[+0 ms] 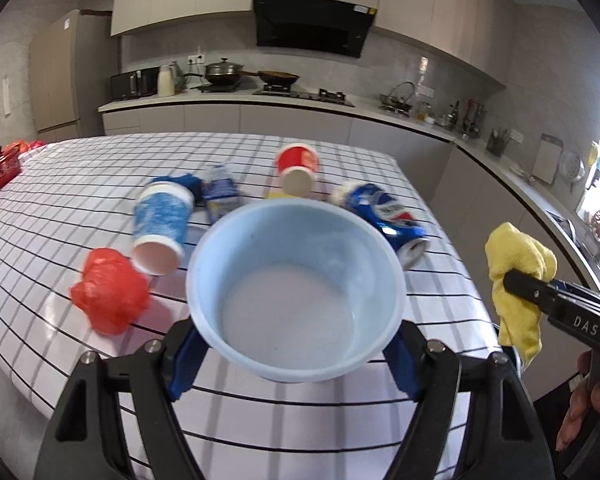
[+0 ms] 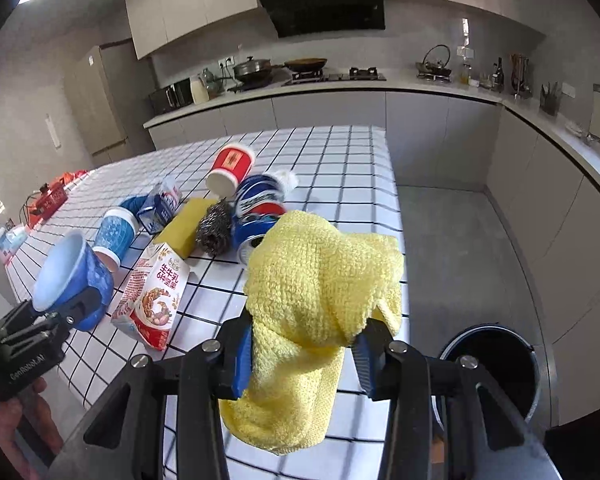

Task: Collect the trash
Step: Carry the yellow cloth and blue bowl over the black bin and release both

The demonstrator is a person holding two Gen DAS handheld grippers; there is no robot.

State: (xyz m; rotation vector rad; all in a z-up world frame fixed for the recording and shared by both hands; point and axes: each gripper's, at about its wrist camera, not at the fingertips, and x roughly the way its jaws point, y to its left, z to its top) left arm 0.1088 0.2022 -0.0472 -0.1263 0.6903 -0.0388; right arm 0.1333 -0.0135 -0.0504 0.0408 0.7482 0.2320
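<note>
My left gripper [image 1: 296, 354] is shut on a light blue bowl-shaped cup [image 1: 296, 292], held above the checked table; the cup also shows in the right wrist view [image 2: 74, 280]. My right gripper [image 2: 300, 356] is shut on a yellow cloth [image 2: 320, 280], also visible at the right of the left wrist view [image 1: 516, 272]. On the table lie a red plastic bag [image 1: 110, 292], a blue paper cup [image 1: 162, 220], a red paper cup [image 1: 298, 170], a crushed blue can [image 1: 384, 216], a small milk carton [image 1: 220, 196] and a red-and-white snack carton [image 2: 154, 296].
A yellow sponge [image 2: 184, 228] and a steel scourer [image 2: 214, 228] lie mid-table. A dark round bin [image 2: 496, 368] stands on the floor right of the table's edge. A red pot [image 1: 0, 168] sits at the far left. Kitchen counters [image 1: 228, 98] run behind and to the right.
</note>
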